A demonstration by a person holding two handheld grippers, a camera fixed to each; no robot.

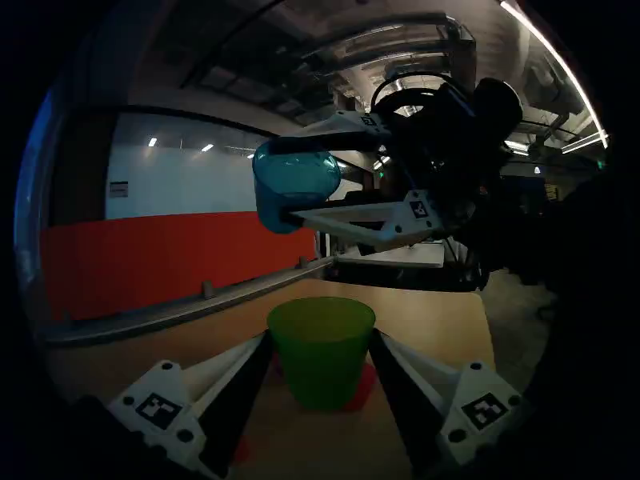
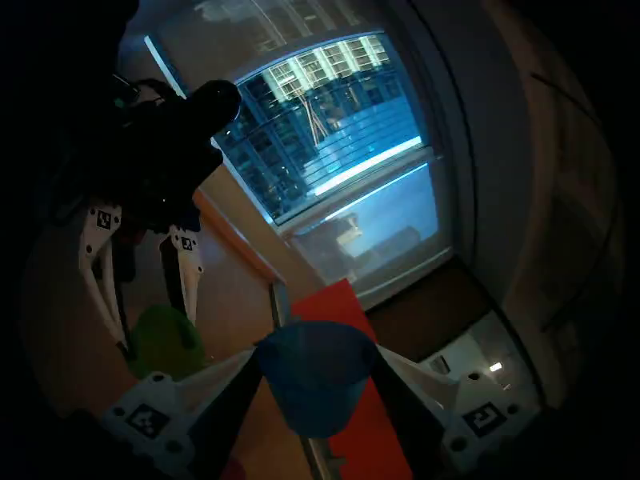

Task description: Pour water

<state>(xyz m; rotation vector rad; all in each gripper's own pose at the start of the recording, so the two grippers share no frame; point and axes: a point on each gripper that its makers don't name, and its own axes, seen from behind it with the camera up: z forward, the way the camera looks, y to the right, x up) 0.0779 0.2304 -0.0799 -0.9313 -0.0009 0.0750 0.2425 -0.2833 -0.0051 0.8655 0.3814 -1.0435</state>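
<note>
A green cup (image 1: 322,352) stands upright on the wooden table (image 1: 432,320), and my left gripper (image 1: 320,376) is shut on it, one finger against each side. Above it, the right gripper (image 1: 292,180) holds a blue cup (image 1: 292,188) tipped on its side, mouth pointing left, above and a little left of the green cup. In the right gripper view the blue cup (image 2: 314,384) sits between my right gripper's (image 2: 316,388) fingers, gripped on both sides. The green cup (image 2: 164,342) shows there at lower left, with the left gripper (image 2: 152,336) around it. No water is discernible.
An orange wall panel (image 1: 160,260) and a metal rail (image 1: 200,300) run along the table's far edge. A large window (image 2: 336,144) faces buildings outside. The person's dark sleeve (image 1: 512,232) sits behind the right gripper. The room is dim.
</note>
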